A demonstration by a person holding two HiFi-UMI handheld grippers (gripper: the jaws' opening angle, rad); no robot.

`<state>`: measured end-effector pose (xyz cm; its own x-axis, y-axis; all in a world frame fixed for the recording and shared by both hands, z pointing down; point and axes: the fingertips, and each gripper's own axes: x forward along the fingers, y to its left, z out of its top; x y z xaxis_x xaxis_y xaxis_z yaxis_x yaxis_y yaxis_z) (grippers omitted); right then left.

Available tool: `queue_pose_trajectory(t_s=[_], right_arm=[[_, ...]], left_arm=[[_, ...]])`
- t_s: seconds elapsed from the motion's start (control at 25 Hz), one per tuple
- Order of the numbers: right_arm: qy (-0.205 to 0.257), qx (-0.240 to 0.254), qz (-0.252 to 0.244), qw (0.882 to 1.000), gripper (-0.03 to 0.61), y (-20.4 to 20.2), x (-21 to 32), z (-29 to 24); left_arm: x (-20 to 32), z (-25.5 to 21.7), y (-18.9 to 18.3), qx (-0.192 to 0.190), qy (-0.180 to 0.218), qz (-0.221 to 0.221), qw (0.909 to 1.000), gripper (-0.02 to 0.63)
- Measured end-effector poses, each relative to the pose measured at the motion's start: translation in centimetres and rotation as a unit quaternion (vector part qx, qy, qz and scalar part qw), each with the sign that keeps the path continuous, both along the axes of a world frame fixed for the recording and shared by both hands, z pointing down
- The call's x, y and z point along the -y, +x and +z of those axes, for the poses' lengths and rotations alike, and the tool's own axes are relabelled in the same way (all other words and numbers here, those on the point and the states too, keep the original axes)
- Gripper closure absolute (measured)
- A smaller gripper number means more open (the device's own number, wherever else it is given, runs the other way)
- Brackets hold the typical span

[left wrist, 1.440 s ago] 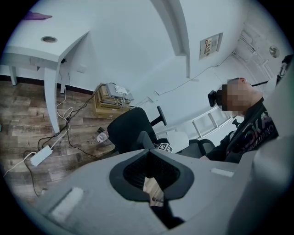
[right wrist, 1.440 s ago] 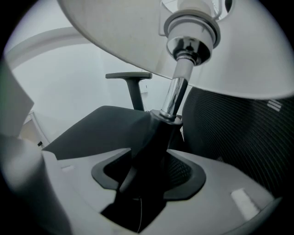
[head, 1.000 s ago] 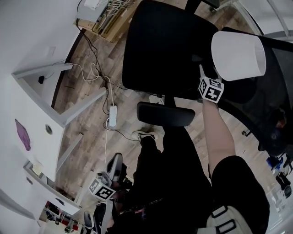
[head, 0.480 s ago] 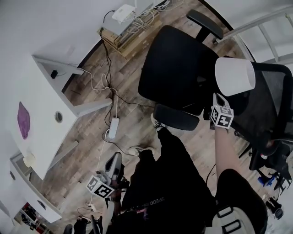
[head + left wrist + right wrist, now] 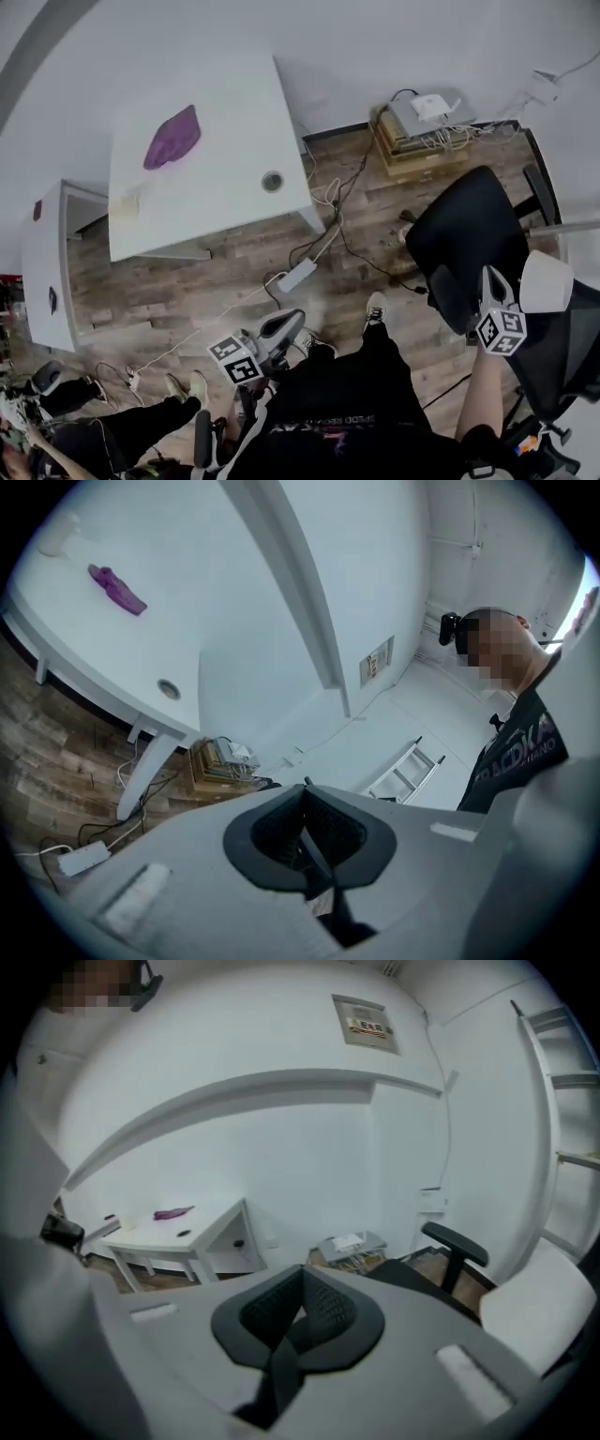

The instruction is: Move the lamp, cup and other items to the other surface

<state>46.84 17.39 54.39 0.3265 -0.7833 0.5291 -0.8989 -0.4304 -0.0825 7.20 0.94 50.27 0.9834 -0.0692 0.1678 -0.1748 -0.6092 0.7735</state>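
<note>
Right gripper (image 5: 302,1283) has its jaws pinched fully together, with just a dark strip running down between them (lamp stem or cord? honestly can't tell). The white lampshade (image 5: 548,1312) is just beside it on the right, so my guess is it's carrying the lamp. Left gripper (image 5: 305,803) is closed too with nothing in it, probably parked low out of the way. Far left is the white table (image 5: 216,178) with a purple cloth (image 5: 172,138) on it, likely the drop-off. A black office chair (image 5: 469,234) stands just left of the lampshade, so the route probably swings round it.
</note>
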Motion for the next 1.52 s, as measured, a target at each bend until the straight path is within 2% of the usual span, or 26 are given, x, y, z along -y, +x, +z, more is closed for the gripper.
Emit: queue_pose_trajectory(t_s=[0.08,0.16,0.28,0.4,0.56,0.72,0.84,0.92,1.0,1.2,1.52], right_arm=[[0.021,0.011,-0.069,0.997,0.578,-5.2,4.9,-2.5],[0.038,0.034,-0.144,0.988,0.577,-11.4,9.3,-4.3],[0.051,0.092,-0.256,0.961,0.577,-22.6,14.3,-5.3],[0.042,0.109,-0.376,0.919,0.577,-33.8,16.9,-5.2],[0.033,0.101,-0.505,0.856,0.577,-45.4,17.7,-5.4],[0.049,0.145,-0.586,0.796,0.575,-53.9,17.8,-7.0],[0.056,0.164,-0.622,0.764,0.575,-57.8,17.5,-7.9],[0.057,0.164,-0.633,0.754,0.575,-59.3,17.1,-7.9],[0.052,0.174,-0.633,0.752,0.575,-60.1,16.7,-7.4],[0.033,0.202,-0.615,0.761,0.574,-60.3,16.2,-6.6],[0.025,0.204,-0.603,0.771,0.574,-60.6,16.0,-6.1]], left_arm=[[1.1,-0.8,-2.7,-0.010,0.005,-0.018,0.9998,0.618],[1.9,-1.4,-5.3,-0.018,0.011,-0.036,0.9991,0.617],[2.9,-2.2,-9.2,-0.028,0.020,-0.069,0.9971,0.617],[3.2,-2.6,-12.7,-0.036,0.023,-0.104,0.9937,0.618],[3.0,-2.8,-16.4,-0.037,0.023,-0.134,0.9900,0.617],[2.6,-3.0,-19.5,-0.036,0.030,-0.152,0.9873,0.617],[2.3,-2.9,-21.2,-0.043,0.037,-0.163,0.9849,0.618],[2.0,-2.9,-22.2,-0.041,0.038,-0.171,0.9837,0.617],[1.8,-2.8,-23.3,-0.044,0.034,-0.183,0.9816,0.617],[1.5,-2.9,-25.6,-0.050,0.035,-0.205,0.9769,0.618],[1.5,-2.2,-26.2,-0.060,0.021,-0.202,0.9773,0.618]])
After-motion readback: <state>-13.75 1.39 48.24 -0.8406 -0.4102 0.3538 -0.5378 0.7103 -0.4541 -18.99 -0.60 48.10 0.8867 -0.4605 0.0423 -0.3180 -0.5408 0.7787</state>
